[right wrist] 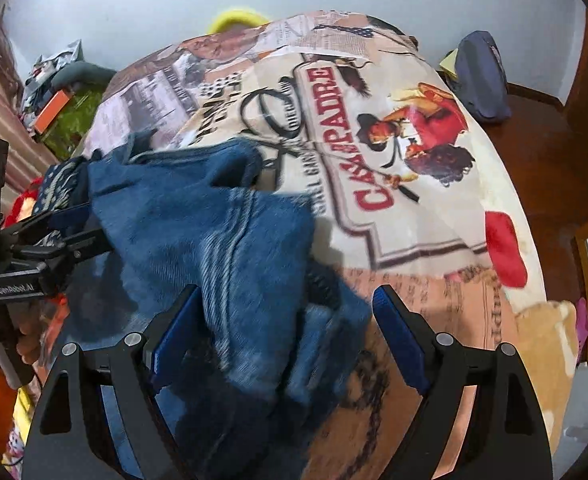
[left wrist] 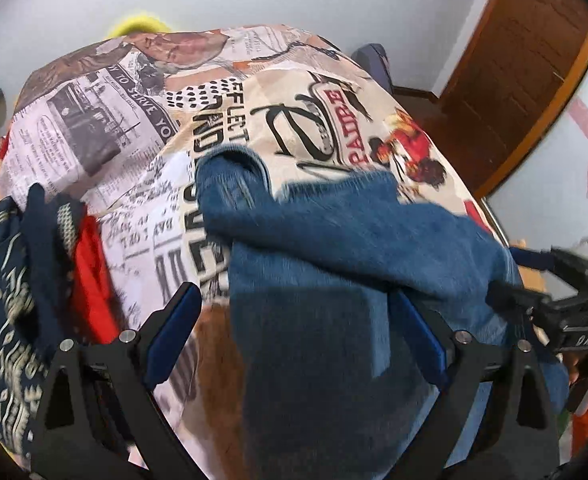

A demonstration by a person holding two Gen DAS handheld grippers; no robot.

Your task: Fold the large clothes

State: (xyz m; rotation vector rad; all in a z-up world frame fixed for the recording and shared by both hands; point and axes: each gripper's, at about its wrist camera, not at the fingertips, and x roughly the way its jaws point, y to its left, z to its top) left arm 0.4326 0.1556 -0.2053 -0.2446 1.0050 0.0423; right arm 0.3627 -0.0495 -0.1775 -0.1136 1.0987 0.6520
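Blue denim jeans (left wrist: pixel 334 240) lie crumpled on the printed bedspread (left wrist: pixel 106 128), blurred with motion. My left gripper (left wrist: pixel 294 300) is open with the denim lying between its blue-padded fingers (left wrist: pixel 174 328). In the right wrist view the jeans (right wrist: pixel 214 240) bunch between the open fingers of my right gripper (right wrist: pixel 286 304). The left gripper (right wrist: pixel 66 240) shows at the left edge there, on the far side of the jeans. The right gripper (left wrist: pixel 526 280) shows at the right of the left wrist view, its tips at the denim's edge.
A pile of dark patterned and red clothes (left wrist: pixel 34 280) lies at the bed's left. A dark bag (right wrist: pixel 482 76) sits by the far right bed corner. A wooden door (left wrist: pixel 526 60) stands right. A beige pillow (right wrist: pixel 546 340) lies at the near right.
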